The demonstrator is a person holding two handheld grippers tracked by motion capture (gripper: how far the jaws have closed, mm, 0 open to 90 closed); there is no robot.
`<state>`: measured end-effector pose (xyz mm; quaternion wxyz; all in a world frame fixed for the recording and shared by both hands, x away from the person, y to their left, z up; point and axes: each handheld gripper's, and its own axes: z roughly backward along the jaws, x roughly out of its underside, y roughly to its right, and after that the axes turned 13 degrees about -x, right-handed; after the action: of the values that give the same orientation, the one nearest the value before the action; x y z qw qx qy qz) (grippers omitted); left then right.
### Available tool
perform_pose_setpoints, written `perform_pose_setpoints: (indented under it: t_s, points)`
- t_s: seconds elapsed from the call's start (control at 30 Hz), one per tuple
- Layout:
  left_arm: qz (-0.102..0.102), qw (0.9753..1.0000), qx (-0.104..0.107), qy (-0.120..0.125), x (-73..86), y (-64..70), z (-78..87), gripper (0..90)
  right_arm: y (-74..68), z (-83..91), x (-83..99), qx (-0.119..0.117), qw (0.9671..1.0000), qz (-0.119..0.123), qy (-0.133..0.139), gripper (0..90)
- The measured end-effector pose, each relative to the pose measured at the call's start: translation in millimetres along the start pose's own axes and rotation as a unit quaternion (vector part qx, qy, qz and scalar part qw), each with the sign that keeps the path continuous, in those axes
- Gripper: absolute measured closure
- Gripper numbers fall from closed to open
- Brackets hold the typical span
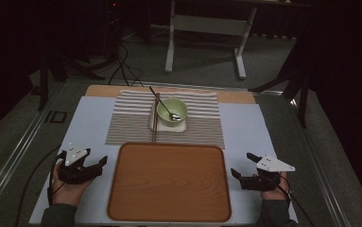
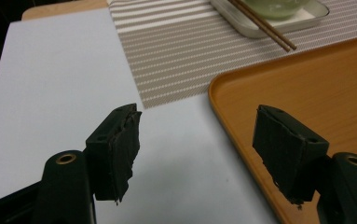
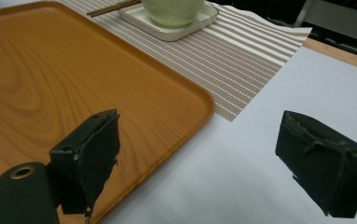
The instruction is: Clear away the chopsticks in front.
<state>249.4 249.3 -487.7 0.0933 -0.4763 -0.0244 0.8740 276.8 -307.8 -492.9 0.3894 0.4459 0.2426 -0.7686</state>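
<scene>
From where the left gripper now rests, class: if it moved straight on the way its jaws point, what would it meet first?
Probably the near left corner of the wooden tray, just ahead of the open left gripper. The striped placemat lies beyond. Depth is hard to judge.

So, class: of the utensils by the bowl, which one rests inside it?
The metal spoon: its head lies in the green bowl, while the chopsticks lie outside, across the white dish.

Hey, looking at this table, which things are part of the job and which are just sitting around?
Likely in the job:
wooden tray
green bowl
spoon
chopsticks
white dish
left gripper
right gripper

Just around:
striped mat
white frame
floor cables
</scene>
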Motion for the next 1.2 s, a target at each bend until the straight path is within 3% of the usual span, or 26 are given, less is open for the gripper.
perform_pose_setpoints:
  t_s: [0.4, 1.2]
  points:
    - [-0.014, 0.9998, 0.0, 0.012, -29.6, 3.4, -11.1, 32.2, -1.0, 2.1, -0.3, 0.002, 1.0, 0.004, 0.001, 13.2]
    - [-0.021, 0.9997, 0.0, 0.015, -58.2, 13.5, -36.0, 32.4, -2.2, 2.2, -1.4, 0.002, 0.9999, 0.012, 0.005, 13.2]
